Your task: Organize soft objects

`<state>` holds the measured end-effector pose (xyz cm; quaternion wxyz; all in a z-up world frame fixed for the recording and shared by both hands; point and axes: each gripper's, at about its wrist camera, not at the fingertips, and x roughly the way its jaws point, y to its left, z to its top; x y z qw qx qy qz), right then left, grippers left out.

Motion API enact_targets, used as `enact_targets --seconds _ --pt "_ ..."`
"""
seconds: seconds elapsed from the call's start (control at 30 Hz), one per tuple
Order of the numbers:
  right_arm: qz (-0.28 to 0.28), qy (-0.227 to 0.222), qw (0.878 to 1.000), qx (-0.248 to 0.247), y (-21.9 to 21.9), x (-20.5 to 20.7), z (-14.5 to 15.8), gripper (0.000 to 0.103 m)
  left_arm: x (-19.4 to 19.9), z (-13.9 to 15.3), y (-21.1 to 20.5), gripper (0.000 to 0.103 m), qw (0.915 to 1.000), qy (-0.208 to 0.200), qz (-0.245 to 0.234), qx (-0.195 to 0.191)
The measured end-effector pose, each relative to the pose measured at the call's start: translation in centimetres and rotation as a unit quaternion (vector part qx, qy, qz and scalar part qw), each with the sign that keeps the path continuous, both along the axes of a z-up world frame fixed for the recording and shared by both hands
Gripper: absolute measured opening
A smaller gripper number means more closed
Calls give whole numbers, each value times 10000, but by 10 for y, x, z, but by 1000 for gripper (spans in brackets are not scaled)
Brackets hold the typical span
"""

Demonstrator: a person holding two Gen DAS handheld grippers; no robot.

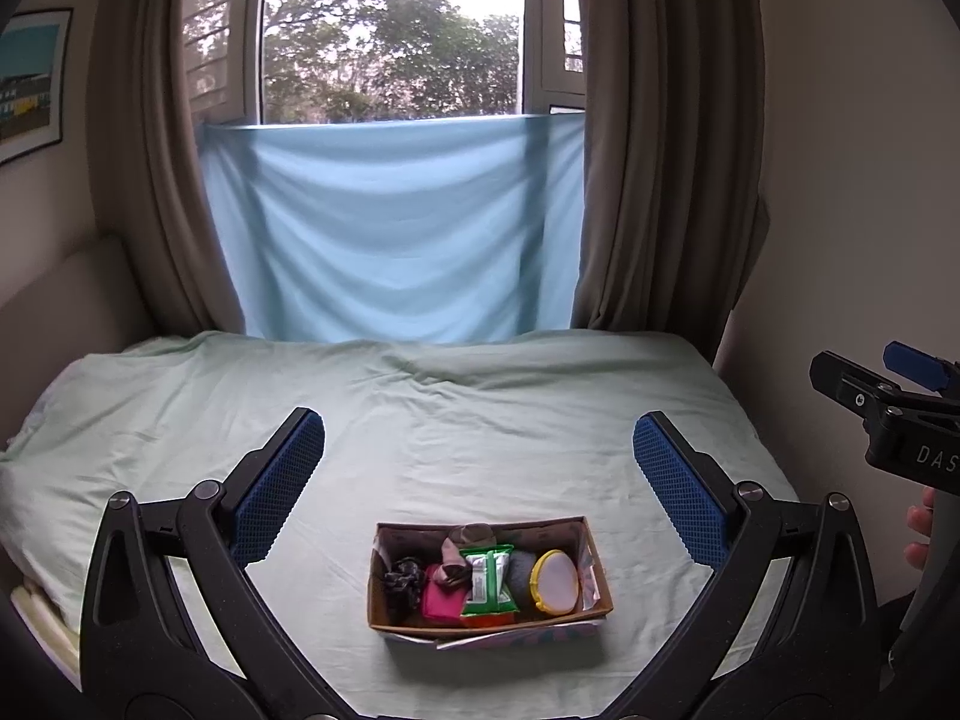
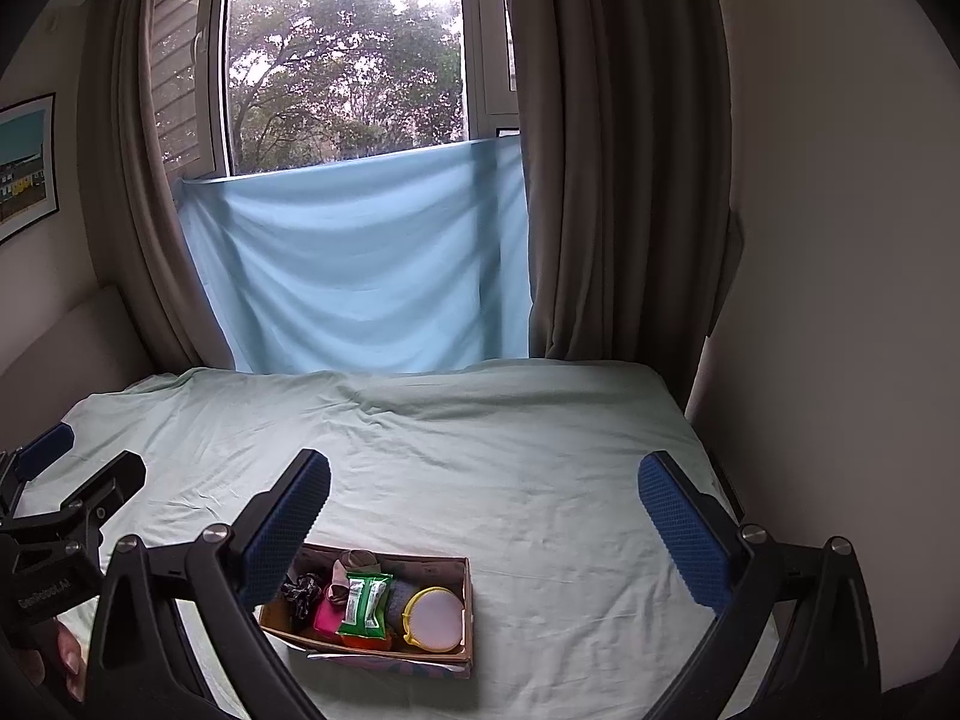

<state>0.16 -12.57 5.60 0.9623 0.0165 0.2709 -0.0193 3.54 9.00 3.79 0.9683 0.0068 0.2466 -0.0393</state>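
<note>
**Both grippers idle above packed box**

Left gripper: blue pads spread wide, nothing between them, held above the bed and aimed down at the box. Right gripper: likewise spread wide and empty, with the box low and left of its line, partly behind its left finger.

Box: open cardboard, resting on the pale green sheet near the front edge of the bed, clear of both tools. Contents sit side by side and fill it: a dark scrunchie at the left end, a pink pouch, a rolled sock lying over the pouch towards the back wall, a green wipes pack, a grey item of uncertain kind, and a round yellow-rimmed case at the right end. A printed sheet pokes out beneath the front wall.

Handling assessment: all items appear light. Scrunchie and sock would collapse under the pads; a pinch across the bulk should hold. The wipes pack is film-wrapped and likely slippery; grip across its narrow width. The case looks rigid; take it by the rim. The box itself is light and may slide on the sheet when an item is pulled.

Window and curtains stand beyond the bed.
</note>
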Motion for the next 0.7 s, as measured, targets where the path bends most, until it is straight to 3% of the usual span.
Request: enact_targets --seconds 0.7 --pt "-147 -8 9999 -31 0 1 1 102 -2 2 -1 103 9999 -152 -73 38"
